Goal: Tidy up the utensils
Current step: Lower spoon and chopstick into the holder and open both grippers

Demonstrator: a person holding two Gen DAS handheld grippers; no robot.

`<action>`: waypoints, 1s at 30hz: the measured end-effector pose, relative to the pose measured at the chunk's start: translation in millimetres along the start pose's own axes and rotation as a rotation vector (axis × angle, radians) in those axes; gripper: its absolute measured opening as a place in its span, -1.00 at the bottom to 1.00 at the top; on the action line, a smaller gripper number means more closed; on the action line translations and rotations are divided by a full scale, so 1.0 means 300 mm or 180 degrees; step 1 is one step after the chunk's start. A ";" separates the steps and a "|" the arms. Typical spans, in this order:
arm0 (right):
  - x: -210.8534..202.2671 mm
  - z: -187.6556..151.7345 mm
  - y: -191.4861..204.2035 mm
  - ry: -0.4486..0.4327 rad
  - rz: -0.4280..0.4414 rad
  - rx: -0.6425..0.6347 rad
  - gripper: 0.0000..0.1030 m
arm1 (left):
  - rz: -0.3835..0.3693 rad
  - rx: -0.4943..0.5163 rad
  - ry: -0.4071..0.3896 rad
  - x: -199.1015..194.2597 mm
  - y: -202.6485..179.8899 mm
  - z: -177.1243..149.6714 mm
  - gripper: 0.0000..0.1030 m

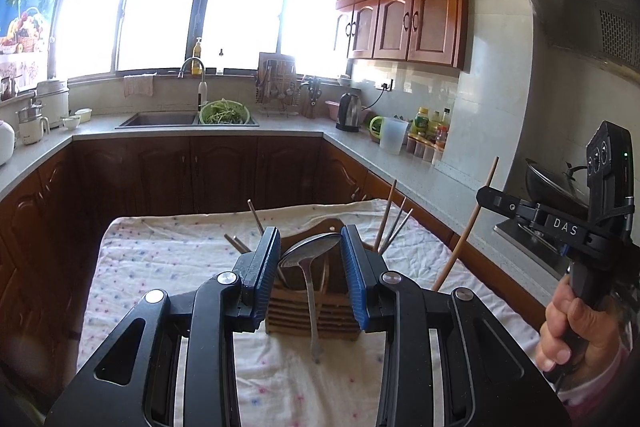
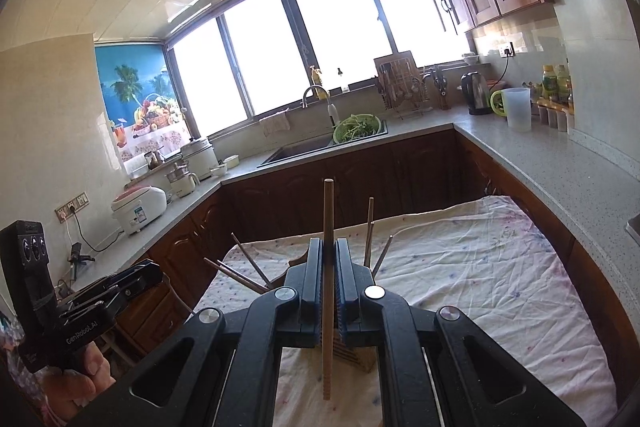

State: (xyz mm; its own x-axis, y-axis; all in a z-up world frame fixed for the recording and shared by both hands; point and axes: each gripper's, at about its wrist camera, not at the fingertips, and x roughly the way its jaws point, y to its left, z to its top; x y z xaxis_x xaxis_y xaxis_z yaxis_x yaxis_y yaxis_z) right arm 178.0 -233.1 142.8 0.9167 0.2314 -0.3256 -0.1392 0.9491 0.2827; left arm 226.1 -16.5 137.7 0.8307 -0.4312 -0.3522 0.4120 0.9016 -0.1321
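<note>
Left gripper tilted slightly down, jaws part-open, clamped on spoon; right gripper same tilt, jaws nearly closed, pinching chopstick; right hand wraps handle.

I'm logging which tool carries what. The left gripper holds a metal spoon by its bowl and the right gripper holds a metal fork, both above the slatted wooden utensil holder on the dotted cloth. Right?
Not quite. The right gripper is shut on a long wooden chopstick, not a fork; the right wrist view shows it upright between the pads. The left gripper does hold the shiny metal spoon by its bowl, above the slatted wooden utensil holder on the dotted white cloth.
</note>
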 end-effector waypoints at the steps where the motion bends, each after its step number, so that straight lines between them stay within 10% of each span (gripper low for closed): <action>1: 0.004 0.016 -0.003 -0.0034 -0.0004 0.0000 -0.89 | 0.0006 0.0012 -0.0029 0.009 0.000 0.017 -0.41; 14: 0.151 0.142 -0.005 -0.0258 -0.0131 -0.0116 -0.89 | 0.0133 0.0028 -0.0223 0.192 0.026 0.146 -0.41; 30: 0.336 -0.061 -0.064 0.0011 -0.0179 0.0032 -0.89 | 0.0237 -0.0084 0.0255 0.416 0.054 -0.061 -0.41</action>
State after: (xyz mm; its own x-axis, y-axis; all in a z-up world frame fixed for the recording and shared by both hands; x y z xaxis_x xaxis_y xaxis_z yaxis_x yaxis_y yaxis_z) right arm 266.3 -223.9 87.9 0.9218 0.1784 -0.3443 -0.0836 0.9584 0.2728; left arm 329.5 -55.1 74.8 0.8257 -0.3596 -0.4346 0.3392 0.9321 -0.1269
